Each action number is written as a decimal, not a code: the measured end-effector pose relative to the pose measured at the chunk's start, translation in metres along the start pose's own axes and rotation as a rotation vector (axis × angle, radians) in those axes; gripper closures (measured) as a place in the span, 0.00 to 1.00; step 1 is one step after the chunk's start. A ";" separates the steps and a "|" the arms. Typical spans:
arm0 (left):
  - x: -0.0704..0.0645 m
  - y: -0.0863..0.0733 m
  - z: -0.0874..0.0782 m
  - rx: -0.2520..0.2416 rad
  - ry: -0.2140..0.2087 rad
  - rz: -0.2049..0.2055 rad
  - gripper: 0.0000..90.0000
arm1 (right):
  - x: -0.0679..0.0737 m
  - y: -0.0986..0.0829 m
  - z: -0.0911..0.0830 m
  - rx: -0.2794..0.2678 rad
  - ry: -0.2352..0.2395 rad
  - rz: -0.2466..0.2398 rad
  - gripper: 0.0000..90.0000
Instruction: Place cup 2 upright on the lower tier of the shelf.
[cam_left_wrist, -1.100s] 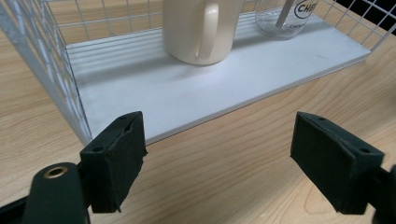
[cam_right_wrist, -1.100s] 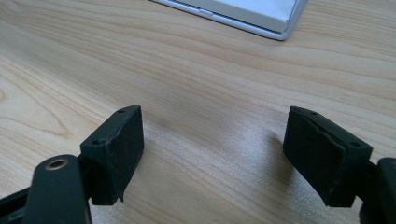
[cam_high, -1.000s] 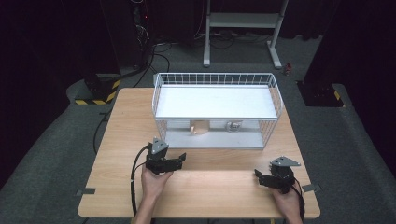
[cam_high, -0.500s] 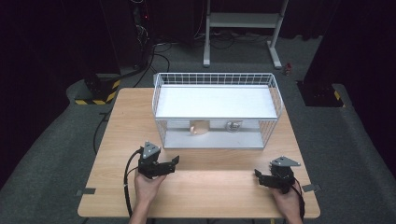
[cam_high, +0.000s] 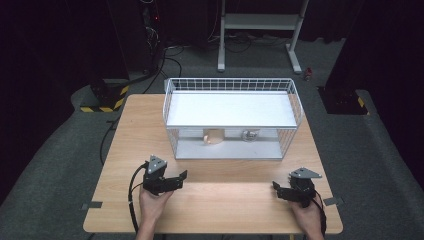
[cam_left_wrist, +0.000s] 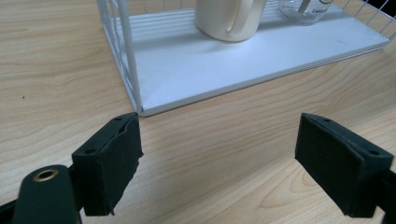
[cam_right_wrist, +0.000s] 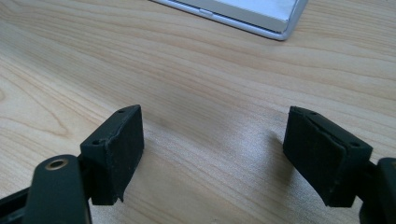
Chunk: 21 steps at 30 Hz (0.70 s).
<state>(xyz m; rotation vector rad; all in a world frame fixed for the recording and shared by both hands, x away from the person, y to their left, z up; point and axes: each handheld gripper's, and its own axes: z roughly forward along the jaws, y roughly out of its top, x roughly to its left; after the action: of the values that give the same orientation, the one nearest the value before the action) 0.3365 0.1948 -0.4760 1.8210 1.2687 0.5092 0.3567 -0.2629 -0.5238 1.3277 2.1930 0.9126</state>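
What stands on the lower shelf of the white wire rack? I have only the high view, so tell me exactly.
Observer: In the left gripper view, a cream ceramic mug stands upright on the white wire rack, its handle turned toward the camera.
Operator: Name the thing next to it.
Observer: A clear glass vessel with dark print on it. Its top is out of frame.
Operator: Report the jaws.
Observer: The left gripper is wide open and empty. The right gripper is the same, over the bare wooden table.
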 end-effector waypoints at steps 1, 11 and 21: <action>0.000 -0.001 -0.001 0.001 0.002 0.000 0.16 | 0.000 0.000 0.000 0.000 0.000 0.000 0.23; 0.007 -0.009 -0.003 0.021 0.033 -0.002 0.16 | 0.000 0.000 0.000 0.000 0.000 0.000 0.23; 0.013 -0.020 0.002 0.057 0.074 -0.007 0.16 | 0.000 0.000 0.000 0.000 0.000 0.000 0.23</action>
<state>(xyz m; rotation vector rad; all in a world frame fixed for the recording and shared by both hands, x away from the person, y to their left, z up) 0.3319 0.2081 -0.4951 1.8588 1.3511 0.5460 0.3567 -0.2629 -0.5238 1.3277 2.1934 0.9124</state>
